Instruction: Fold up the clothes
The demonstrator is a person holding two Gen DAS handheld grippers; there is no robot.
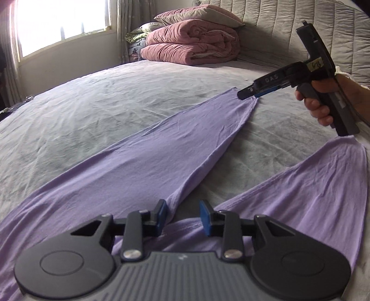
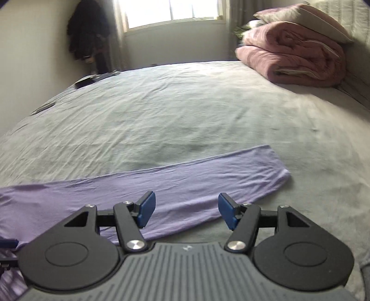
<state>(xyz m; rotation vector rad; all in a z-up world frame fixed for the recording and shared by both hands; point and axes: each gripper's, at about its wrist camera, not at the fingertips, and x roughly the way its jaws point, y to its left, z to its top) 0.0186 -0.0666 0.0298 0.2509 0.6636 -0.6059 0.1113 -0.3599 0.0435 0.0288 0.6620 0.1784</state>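
L gripper (image 1: 182,215) hovered low over the lavender trousers (image 1: 129,166) w/ blue pads apart, the crotch fold running up between them but no pad seen pressing it; one leg stretched ahead-left, the other off to the R. R gripper (image 2: 186,213) also had jaws apart, nothing between them, the leg's cuff end (image 2: 275,166) just ahead-right; in the L view its tips sat at that cuff, contact unclear, w/ a hand (image 1: 323,99) on its grip. Beyond both: grey bed sheet (image 2: 161,111), folded pink quilt (image 2: 293,60) w/ pillow (image 1: 203,15) on top, window (image 2: 171,11) farthest.
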